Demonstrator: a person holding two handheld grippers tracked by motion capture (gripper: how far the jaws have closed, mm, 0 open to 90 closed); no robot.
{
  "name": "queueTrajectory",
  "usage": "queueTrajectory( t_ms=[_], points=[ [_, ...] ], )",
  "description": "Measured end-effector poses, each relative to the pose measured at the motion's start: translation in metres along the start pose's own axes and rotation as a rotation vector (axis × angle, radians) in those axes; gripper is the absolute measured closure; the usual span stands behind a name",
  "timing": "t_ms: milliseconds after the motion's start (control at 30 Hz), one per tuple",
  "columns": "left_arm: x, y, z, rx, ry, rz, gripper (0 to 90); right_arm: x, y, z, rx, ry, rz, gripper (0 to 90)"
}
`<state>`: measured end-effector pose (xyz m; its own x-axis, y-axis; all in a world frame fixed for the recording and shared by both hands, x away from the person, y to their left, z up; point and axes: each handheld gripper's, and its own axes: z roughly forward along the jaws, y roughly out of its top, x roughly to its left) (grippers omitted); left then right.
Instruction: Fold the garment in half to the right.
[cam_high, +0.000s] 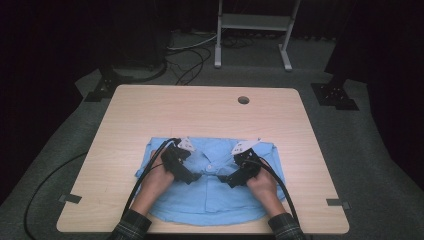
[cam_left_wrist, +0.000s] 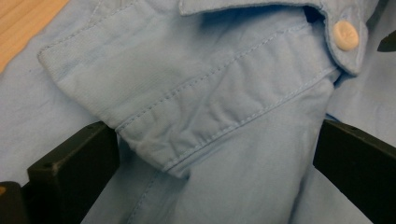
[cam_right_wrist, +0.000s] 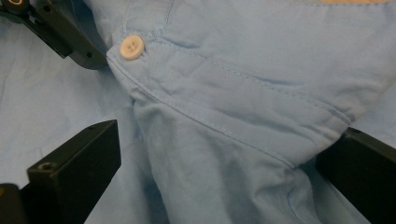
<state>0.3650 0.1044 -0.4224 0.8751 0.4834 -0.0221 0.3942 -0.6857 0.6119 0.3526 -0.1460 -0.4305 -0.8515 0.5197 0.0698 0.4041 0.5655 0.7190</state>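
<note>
Shirt, light blue woven cotton, lies folded on the near half of the wooden counter. Left hand-held gripper and right hand-held gripper meet at the collar, jaws spread wide astride bunched cloth, not clamping. Gripper views show stitching and a pale button.

High view looks down; gripper views close on the shirt collar.

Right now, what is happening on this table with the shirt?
A person works on a light blue shirt lying flat on the wooden table. The left gripper and the right gripper meet near the collar. Each has its jaws spread around a bunched fold of fabric, beside the white button.
</note>
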Motion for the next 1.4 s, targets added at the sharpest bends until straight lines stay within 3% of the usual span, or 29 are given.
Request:
queueTrajectory(
  t_ms=[367, 867, 1400],
  points=[
    [-0.007, -0.005, -0.014, -0.067, -0.035, -0.008, 0.0, 0.009, 0.001, -0.007, 0.005, 0.026, -0.008, 0.0],
    [-0.025, -0.013, -0.021, -0.066, -0.050, 0.007, 0.0, 0.024, -0.003, -0.015, 0.004, 0.067, -0.018, 0.0],
    [-0.039, -0.021, -0.024, -0.053, -0.052, 0.017, 0.0, 0.038, -0.009, -0.016, 0.018, 0.080, -0.016, 0.0]
  ],
)
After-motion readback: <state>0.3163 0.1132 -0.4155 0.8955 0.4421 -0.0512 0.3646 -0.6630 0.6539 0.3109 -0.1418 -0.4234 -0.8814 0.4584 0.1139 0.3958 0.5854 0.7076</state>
